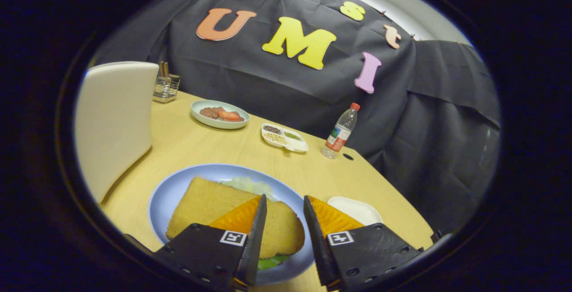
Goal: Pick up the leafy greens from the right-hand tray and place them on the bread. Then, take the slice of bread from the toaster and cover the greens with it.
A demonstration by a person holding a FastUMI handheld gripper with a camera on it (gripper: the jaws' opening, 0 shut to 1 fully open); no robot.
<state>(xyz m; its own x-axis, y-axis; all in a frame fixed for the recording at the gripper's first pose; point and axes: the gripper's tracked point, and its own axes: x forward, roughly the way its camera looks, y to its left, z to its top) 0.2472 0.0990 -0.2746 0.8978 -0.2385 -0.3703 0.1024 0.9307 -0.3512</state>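
Observation:
A slice of bread (pixel 214 207) lies on top of leafy greens (pixel 250 185) on the blue plate (pixel 170 193). Green leaf edges poke out beyond the slice and under its near end (pixel 271 263). My gripper (pixel 285 205) hovers just above the near right part of the slice, open, with a gap between the fingers and nothing held. The left finger overlaps the bread in view; the right finger sits over the plate's right rim. A white toaster (pixel 114 117) stands left of the plate.
A small white tray (pixel 357 209) sits right of the plate. Farther back are a green dish with meat and tomato (pixel 220 114), a divided white dish of seeds (pixel 284 137), a water bottle (pixel 340 132) and a glass holder with chopsticks (pixel 166 87).

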